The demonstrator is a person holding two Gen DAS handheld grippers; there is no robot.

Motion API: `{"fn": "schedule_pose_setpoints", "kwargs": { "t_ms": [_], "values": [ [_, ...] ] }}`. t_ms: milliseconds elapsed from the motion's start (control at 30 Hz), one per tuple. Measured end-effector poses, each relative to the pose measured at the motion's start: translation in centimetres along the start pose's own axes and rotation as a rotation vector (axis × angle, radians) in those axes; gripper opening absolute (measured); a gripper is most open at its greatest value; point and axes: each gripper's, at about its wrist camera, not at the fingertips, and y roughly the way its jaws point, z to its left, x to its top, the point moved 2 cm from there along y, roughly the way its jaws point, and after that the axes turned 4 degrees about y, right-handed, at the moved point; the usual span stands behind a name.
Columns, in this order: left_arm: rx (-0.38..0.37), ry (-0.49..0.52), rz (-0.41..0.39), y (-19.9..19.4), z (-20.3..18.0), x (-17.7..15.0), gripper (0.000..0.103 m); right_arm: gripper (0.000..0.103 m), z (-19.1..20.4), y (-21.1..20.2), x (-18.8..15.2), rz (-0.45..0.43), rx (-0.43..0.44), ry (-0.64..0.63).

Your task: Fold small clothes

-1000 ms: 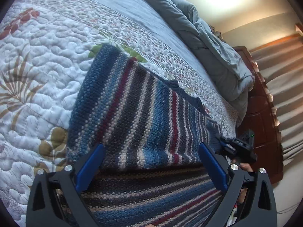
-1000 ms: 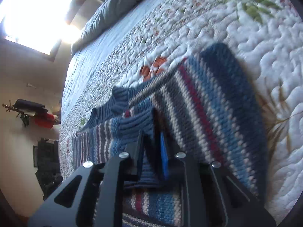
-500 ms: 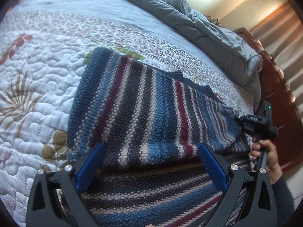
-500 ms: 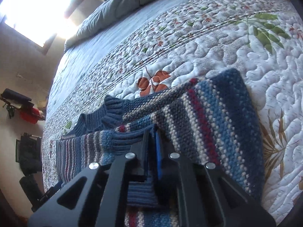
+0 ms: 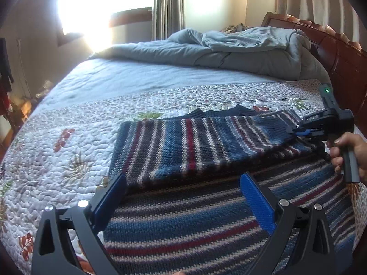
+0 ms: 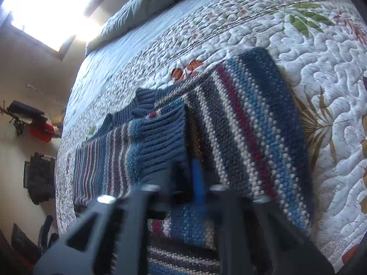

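A small knitted sweater (image 5: 190, 142) with blue, dark red, grey and white stripes lies on the quilted bed, one sleeve folded across the body. My left gripper (image 5: 183, 185) is open and empty, its blue pads over the sweater's near part. My right gripper (image 6: 190, 162) is shut on the sweater's ribbed blue cuff (image 6: 160, 137). It also shows at the right of the left wrist view (image 5: 302, 133), held by a hand, pinching the sleeve end. The sweater (image 6: 240, 126) fills the middle of the right wrist view.
A white floral quilt (image 5: 68, 142) covers the bed. A rumpled grey duvet (image 5: 218, 48) lies at the far end. A dark wooden headboard (image 5: 339, 52) runs along the right. Bright windows and curtains stand behind. Dark clothes hang on the wall (image 6: 39, 176).
The left gripper has tilted up and drawn back, bringing the room and windows into view. The right gripper, still shut on the cuff, has carried the sleeve across the sweater's body.
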Motion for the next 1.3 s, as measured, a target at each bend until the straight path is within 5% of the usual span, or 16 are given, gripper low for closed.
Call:
{"fn": "schedule_pose_setpoints", "kwargs": {
  "t_ms": [200, 333, 500, 667, 767, 833, 967, 1033, 1167, 1300],
  "values": [
    [-0.002, -0.004, 0.027, -1.6, -0.9, -0.6, 0.099, 0.002, 0.3, -0.8, 0.0, -0.067, -0.043, -0.020],
    [-0.008, -0.016, 0.051, -2.1, -0.7, -1.3, 0.099, 0.005, 0.0, 0.7, -0.4, -0.021, -0.072, -0.036],
    [-0.014, -0.047, 0.091, -2.9, 0.1, -2.8, 0.099, 0.026, 0.9, -1.4, -0.9, -0.090, -0.059, -0.023],
    [-0.035, -0.136, 0.152, -3.7, 2.5, -5.5, 0.099, 0.026, 3.0, -2.0, -1.9, -0.148, -0.044, -0.107],
    [-0.009, -0.148, 0.187, -3.8, 3.2, -7.2, 0.099, 0.026, 3.3, -0.1, -2.3, -0.102, -0.061, -0.131],
    [0.001, -0.163, 0.213, -4.0, 3.7, -8.3, 0.099, 0.016, 3.1, 0.9, -2.4, -0.088, -0.104, -0.137],
    [0.006, -0.204, 0.251, -4.5, 4.3, -9.9, 0.099, 0.015, 2.3, 0.3, -2.2, -0.081, -0.062, -0.089],
    [0.005, -0.215, 0.260, -5.4, 4.2, -10.3, 0.099, 0.027, 2.2, -1.2, -2.7, -0.096, -0.044, -0.073],
    [0.010, -0.181, 0.234, -8.3, 2.7, -9.9, 0.099, 0.031, 2.1, -6.4, -6.4, -0.120, 0.035, -0.078],
    [-0.014, -0.137, 0.191, -12.6, 0.1, -9.5, 0.099, 0.048, 2.0, -11.0, -12.8, -0.112, 0.085, -0.106]
  ]
}}
